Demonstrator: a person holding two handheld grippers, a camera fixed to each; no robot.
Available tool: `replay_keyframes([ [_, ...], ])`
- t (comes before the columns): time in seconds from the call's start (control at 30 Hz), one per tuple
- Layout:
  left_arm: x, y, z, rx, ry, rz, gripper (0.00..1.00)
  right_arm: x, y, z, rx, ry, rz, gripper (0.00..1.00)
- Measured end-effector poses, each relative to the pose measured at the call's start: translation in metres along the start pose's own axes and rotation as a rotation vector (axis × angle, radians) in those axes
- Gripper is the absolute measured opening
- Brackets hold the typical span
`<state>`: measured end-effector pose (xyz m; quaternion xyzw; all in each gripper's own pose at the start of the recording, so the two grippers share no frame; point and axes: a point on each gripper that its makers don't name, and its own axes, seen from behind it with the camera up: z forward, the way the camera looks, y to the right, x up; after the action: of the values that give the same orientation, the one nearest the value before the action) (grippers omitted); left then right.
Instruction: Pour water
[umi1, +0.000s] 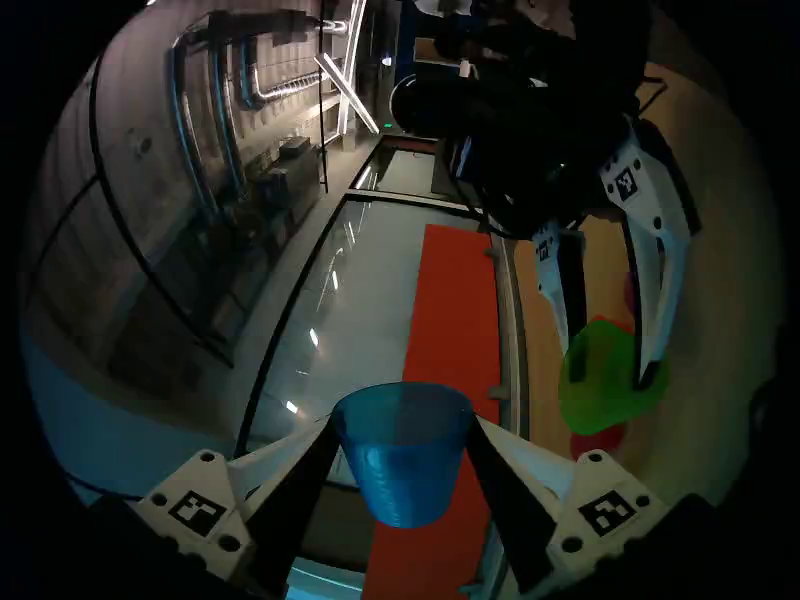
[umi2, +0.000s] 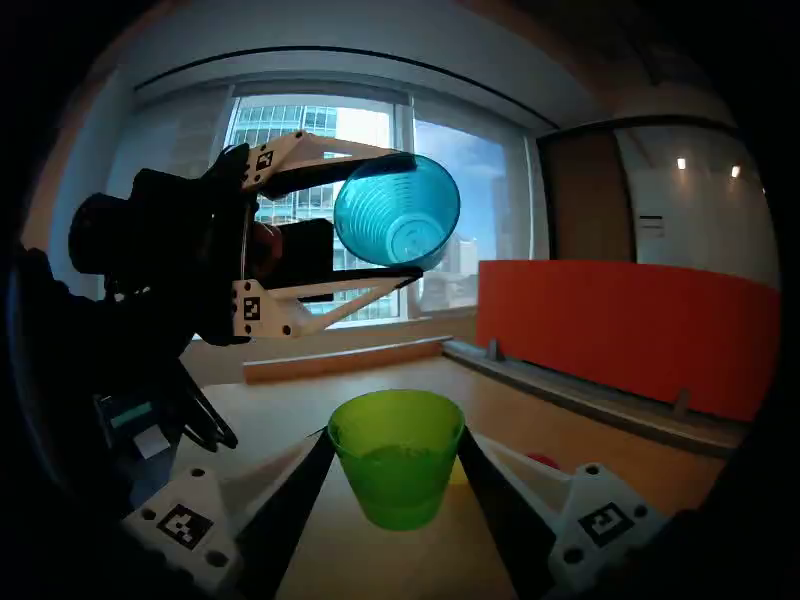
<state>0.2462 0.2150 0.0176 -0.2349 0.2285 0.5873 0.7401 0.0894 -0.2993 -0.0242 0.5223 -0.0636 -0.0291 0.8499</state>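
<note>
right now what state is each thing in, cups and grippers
blue cup: tipped on its side, held in the air
green cup: upright, top open
left gripper: shut on the blue cup
right gripper: shut on the green cup

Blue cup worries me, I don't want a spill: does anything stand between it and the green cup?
Nothing visible does. The blue cup, tipped in the left hand-held gripper, hangs above the green cup in the right hand-held gripper, with only open air between them.
</note>
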Motion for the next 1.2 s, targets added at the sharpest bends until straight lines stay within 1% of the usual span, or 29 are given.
replay_keyframes([
  [0.1,-0.001,-0.001,0.000,0.003,0.001,-0.057,0.86,0.001,0.000,0.000,0.000,0.002,0.000,0.91],
  [0.3,-0.009,-0.003,0.001,0.017,-0.003,-0.196,0.86,0.003,0.001,-0.001,-0.003,0.008,-0.004,0.91],
  [0.67,-0.015,-0.009,-0.001,0.029,0.021,-0.441,0.86,0.007,0.004,-0.004,-0.012,0.021,-0.004,0.91],
  [0.77,-0.020,-0.010,-0.002,0.032,0.013,-0.506,0.86,0.008,0.004,-0.004,-0.014,0.023,-0.006,0.91],
  [0.9,-0.028,-0.009,0.000,0.030,-0.003,-0.615,0.86,0.010,0.004,-0.005,-0.014,0.028,-0.009,0.91],
  [1.2,-0.046,-0.012,0.003,0.024,-0.025,-0.881,0.86,0.013,0.006,-0.005,-0.020,0.035,-0.012,0.91],
])
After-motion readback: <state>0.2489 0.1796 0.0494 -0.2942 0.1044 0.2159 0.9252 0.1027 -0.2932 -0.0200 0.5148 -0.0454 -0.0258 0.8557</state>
